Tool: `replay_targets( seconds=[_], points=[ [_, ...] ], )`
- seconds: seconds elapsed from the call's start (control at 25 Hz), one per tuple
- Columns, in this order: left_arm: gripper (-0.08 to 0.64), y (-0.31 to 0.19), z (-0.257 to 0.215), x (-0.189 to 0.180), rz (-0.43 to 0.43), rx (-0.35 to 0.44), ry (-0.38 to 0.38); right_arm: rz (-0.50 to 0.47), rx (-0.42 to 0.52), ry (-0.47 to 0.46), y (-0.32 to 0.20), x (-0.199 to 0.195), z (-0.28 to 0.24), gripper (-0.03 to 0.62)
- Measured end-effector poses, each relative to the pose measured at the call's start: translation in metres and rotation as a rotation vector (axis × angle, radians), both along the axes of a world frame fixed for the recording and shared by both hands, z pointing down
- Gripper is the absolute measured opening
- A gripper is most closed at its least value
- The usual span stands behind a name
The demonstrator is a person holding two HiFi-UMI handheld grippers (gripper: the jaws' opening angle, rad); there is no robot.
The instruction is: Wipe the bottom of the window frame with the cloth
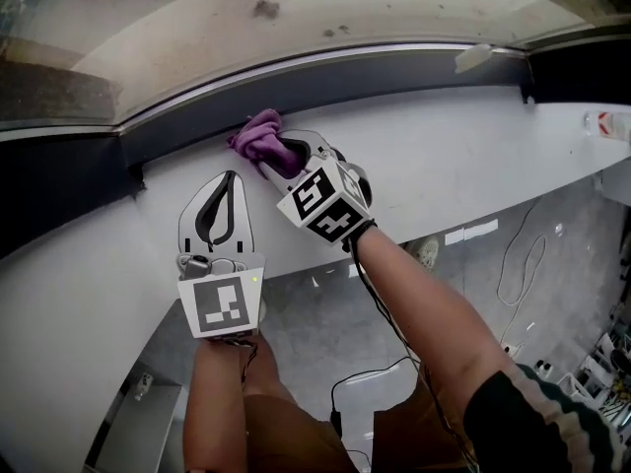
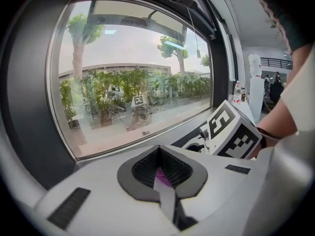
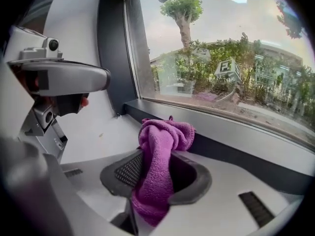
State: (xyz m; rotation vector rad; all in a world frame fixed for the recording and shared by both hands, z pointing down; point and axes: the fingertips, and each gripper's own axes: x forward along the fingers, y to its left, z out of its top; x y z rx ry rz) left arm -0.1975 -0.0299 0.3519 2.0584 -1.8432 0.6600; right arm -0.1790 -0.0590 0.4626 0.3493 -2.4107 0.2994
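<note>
Right claw point(image 1: 274, 154): gripping the cloth point(image 1: 258, 134) by its middle fold, jaws pinching tight on the fabric, with the bunched end sticking out past the tips.
Why held so: the loose wad is leading, so soft fabric rather than plastic is meeting the window frame point(image 1: 394, 72); my reading.
Cloth position: sitting ahead of the right claw's tips, appearing to press on the frame's dark bottom strip just above the white sill point(image 1: 444, 156).
Left claw point(image 1: 231, 180): lying on the sill just beside the right one, tips together; a purple sliver is showing in its hollow, source unclear.
Why parked: likely resting clear of the wiping path.
</note>
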Motion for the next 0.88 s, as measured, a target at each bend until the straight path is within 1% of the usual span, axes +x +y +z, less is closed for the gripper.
replay_targets(
  seconds=[0.24, 0.44, 0.64, 0.8, 0.88],
  points=[
    [0.009, -0.019, 0.0, 0.038, 0.02, -0.026, 0.02, 0.053, -0.017, 0.034, -0.02, 0.046, 0.003, 0.156],
    [0.009, -0.039, 0.001, 0.074, 0.06, -0.017, 0.035, 0.042, -0.013, 0.021, -0.031, 0.074, 0.003, 0.155],
    [0.009, -0.052, 0.0, 0.103, 0.062, -0.032, 0.058, 0.044, -0.004, 0.064, -0.041, 0.104, 0.006, 0.155],
    [0.009, -0.064, 0.002, 0.122, 0.082, -0.06, 0.042, 0.055, 0.008, 0.073, -0.057, 0.129, 0.005, 0.155],
    [0.009, -0.067, 0.006, 0.136, 0.101, -0.071, 0.044, 0.075, 0.011, 0.077, -0.063, 0.145, 0.006, 0.155]
  ],
)
